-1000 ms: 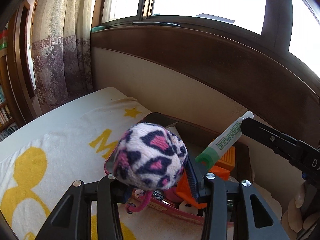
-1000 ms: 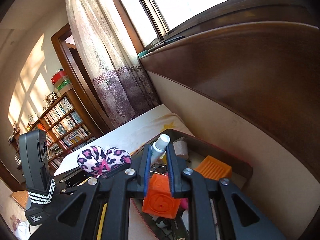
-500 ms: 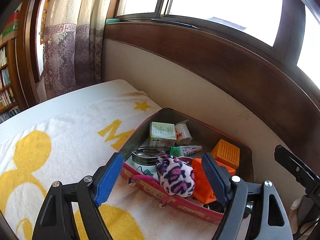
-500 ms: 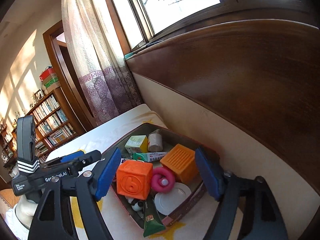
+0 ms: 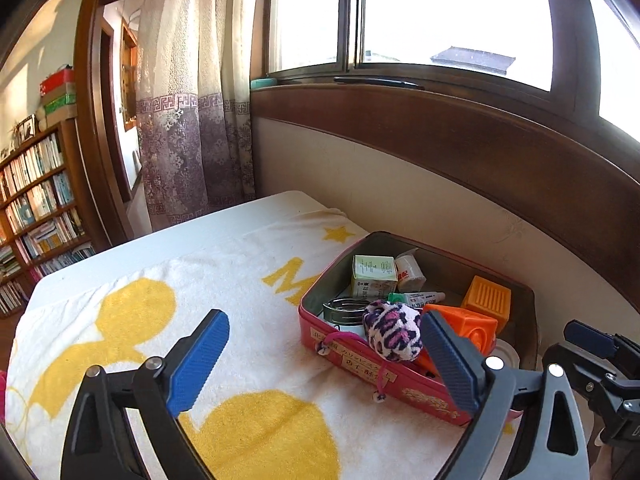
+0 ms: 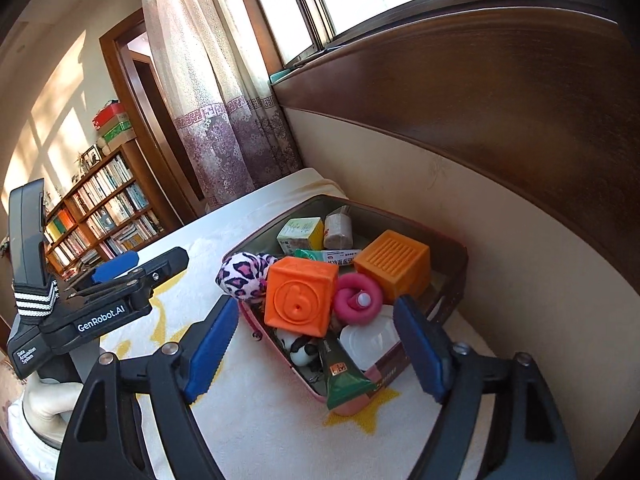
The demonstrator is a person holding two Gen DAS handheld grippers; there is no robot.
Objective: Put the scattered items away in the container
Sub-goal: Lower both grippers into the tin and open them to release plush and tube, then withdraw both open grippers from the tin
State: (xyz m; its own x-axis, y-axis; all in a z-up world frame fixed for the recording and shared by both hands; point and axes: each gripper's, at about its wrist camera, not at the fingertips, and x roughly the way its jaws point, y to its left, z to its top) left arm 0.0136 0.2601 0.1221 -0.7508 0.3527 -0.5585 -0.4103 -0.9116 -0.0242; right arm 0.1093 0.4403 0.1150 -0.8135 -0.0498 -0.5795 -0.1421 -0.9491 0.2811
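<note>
A pink tin box (image 5: 360, 364) (image 6: 456, 264) sits on a white towel with yellow shapes, next to the wall. It holds a leopard-print plush (image 5: 394, 330) (image 6: 242, 270) on its near rim, two orange cubes (image 6: 300, 296) (image 6: 394, 264), a pink ring (image 6: 356, 298), a green and white tube (image 5: 416, 299), a small carton (image 5: 372, 274) and a green tube (image 6: 340, 376) sticking over the edge. My left gripper (image 5: 324, 364) is open and empty, in front of the box. My right gripper (image 6: 316, 350) is open and empty, above the box's near end.
The towel (image 5: 180, 320) covers a bed or bench top. A wooden-panelled wall (image 5: 480, 152) and window run behind the box. A curtain (image 5: 192, 120), a doorway and bookshelves (image 5: 36, 208) stand to the left. The left gripper's body (image 6: 100, 300) shows in the right wrist view.
Both grippers opened: the left let go of the plush, the right let go of the green and white tube, both now in the box. Both grippers pulled back from the box.
</note>
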